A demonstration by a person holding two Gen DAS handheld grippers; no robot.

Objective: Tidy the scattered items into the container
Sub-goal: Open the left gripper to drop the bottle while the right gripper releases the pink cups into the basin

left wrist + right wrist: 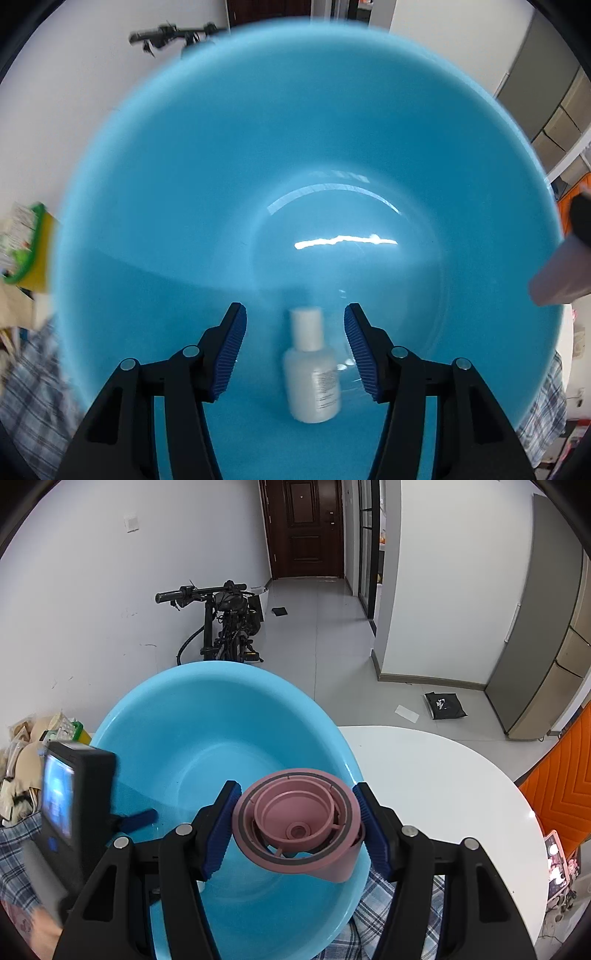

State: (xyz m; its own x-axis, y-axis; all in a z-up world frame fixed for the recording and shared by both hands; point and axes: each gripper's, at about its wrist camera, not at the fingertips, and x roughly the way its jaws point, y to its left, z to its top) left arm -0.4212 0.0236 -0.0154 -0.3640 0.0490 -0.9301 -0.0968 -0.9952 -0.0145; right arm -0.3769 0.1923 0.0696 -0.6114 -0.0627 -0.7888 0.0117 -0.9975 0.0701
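My left gripper (295, 350) hung open over the blue basin (332, 129), the small white bottle (312, 369) loose between its pads — blurred, probably dropping. My right gripper (295, 823) clamped the pink lid (295, 823) above the basin's rim; released carelessly, I judged it might glance off onto the checked cloth (388, 904). White round table (443, 794), grey tile floor, parked bicycle (225, 624) beyond.

Both views are being lit brightly and evenly by cool indoor light. In the left wrist view, a white streak of glare is being thrown across the floor of the blue basin (295, 155), whose rim is being smeared by motion blur, as is the small white bottle (312, 365). The right wrist view is being rendered sharply, though straight lines are being bowed by fisheye distortion and the corners are being darkened.
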